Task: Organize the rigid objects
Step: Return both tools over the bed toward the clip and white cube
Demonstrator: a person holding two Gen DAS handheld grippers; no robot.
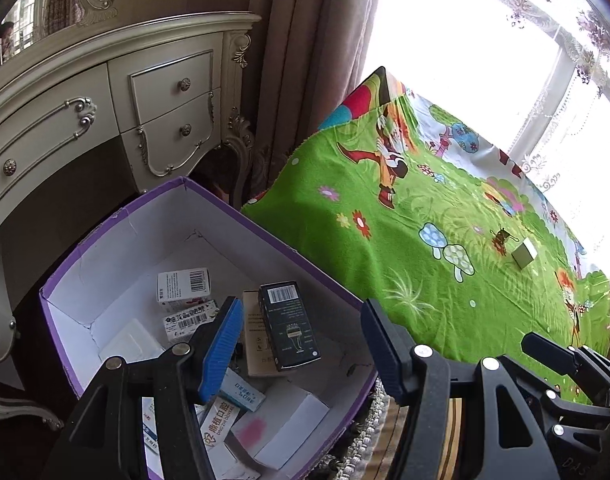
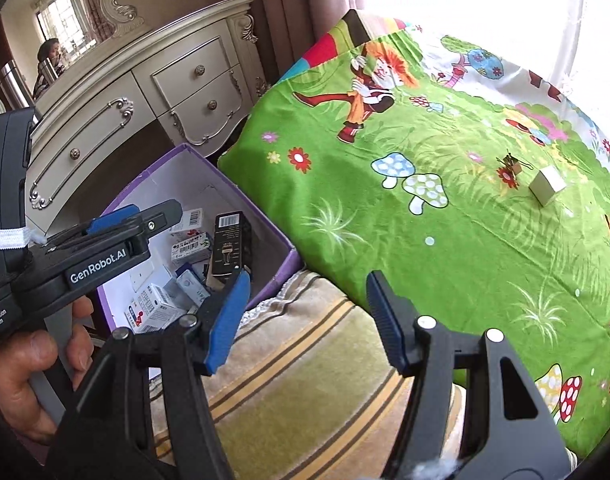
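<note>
Most of the small packages already lie in the purple box [image 1: 209,216], the black carton [image 1: 289,326] on top. One item is left out: a small white cube [image 2: 547,185] on the green cloth [image 2: 385,240], at about 2 o'clock from the right gripper [image 2: 307,316]. Both grippers gape wide and hold nothing; the left gripper [image 1: 301,344] hangs over the box's 5 o'clock corner. The sorting looks nearly done. The next move likely calls for a long reach up the cloth to pinch the cube squarely. Only the right view shows the hand [image 2: 33,364] on the left tool; only the left view shows the box's floor in full.
</note>
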